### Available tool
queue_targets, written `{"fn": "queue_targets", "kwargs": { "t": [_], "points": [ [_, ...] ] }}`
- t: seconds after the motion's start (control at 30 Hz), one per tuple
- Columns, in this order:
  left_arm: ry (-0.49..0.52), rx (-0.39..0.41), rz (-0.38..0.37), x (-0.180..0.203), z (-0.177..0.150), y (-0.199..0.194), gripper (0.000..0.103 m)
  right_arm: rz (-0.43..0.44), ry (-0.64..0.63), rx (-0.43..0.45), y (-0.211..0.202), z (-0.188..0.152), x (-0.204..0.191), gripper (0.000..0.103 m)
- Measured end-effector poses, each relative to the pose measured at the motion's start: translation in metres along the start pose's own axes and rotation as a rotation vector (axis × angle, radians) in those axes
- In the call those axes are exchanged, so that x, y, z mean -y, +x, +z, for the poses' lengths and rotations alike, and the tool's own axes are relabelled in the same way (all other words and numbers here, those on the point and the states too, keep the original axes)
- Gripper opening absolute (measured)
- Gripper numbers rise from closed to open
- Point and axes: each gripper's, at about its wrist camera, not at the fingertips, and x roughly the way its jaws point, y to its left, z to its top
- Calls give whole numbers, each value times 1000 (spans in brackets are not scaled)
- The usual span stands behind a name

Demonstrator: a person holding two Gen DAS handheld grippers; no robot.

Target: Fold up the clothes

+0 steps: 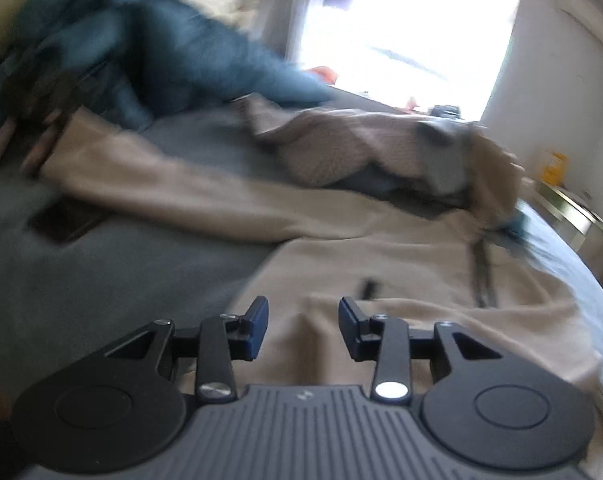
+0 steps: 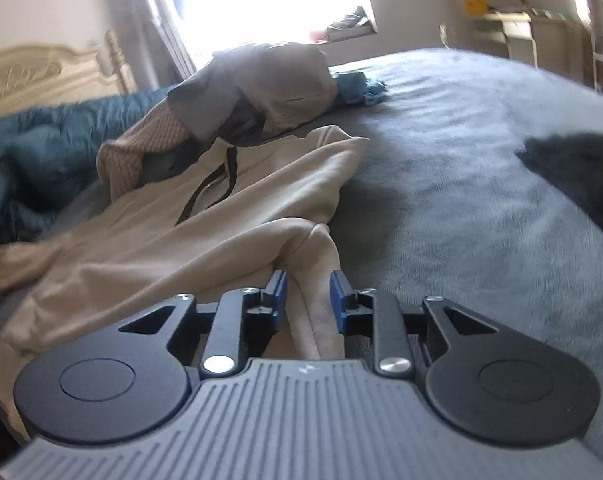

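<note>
A beige hoodie [image 1: 381, 248] with dark drawstrings lies spread on the grey bed cover [image 1: 101, 280]. My left gripper [image 1: 303, 316] hovers over its near part. It is open, with its blue pads well apart and nothing between them. In the right wrist view the same hoodie [image 2: 181, 240] stretches away to the left. A folded sleeve [image 2: 321, 248] runs back between the pads of my right gripper [image 2: 308, 292]. These jaws stand narrowly apart around the sleeve and do not visibly pinch it.
A heap of grey and beige clothes [image 2: 269, 80] lies beyond the hoodie, with a teal blanket [image 2: 41, 140] by the cream headboard [image 2: 41, 76]. A dark flat object [image 1: 65, 220] rests on the cover at left. A dark shape [image 2: 573, 168] lies at right. Shelves [image 2: 521, 36] stand past the bed.
</note>
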Motion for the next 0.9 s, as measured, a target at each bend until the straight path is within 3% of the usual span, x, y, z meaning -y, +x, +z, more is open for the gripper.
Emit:
{"fn": "queue_targets", "kwargs": {
  "t": [0.07,0.17,0.23,0.33,0.43,0.47,0.5,0.53,0.57,0.63,0.8,0.9],
  "points": [
    [90,-45,-140,34,1,5,52,-15,-42,-4,4,0,-3,27],
    [267,-118,-349,95,-6,15,55,-20,-62,-28,11,1,-3,27],
    [428,-133,-432,138,-22,21,55,-18,-72,-44,16,1,-3,27],
    [641,-105,-476,192,-46,29,54,-17,-93,-62,22,1,-4,27],
    [764,-84,-473,227,-65,40,47,-31,-128,-73,30,1,-8,28],
    [763,-85,-474,232,-66,44,37,-36,-140,-71,32,1,-9,27],
    [752,-88,-479,234,-66,47,31,-37,-147,-69,33,1,-8,22],
    [741,-91,-484,236,-66,49,21,-50,-130,-43,30,0,-6,8],
    [730,-93,-488,238,-65,52,18,-62,-112,-16,26,-1,-4,8],
    [711,-97,-503,240,-65,56,18,-78,-56,44,15,-3,2,7],
    [709,-144,-546,239,-60,58,20,-74,252,94,11,-22,41,7],
    [662,-145,-577,235,-41,57,39,-32,357,96,14,-30,58,7]
  ]
}}
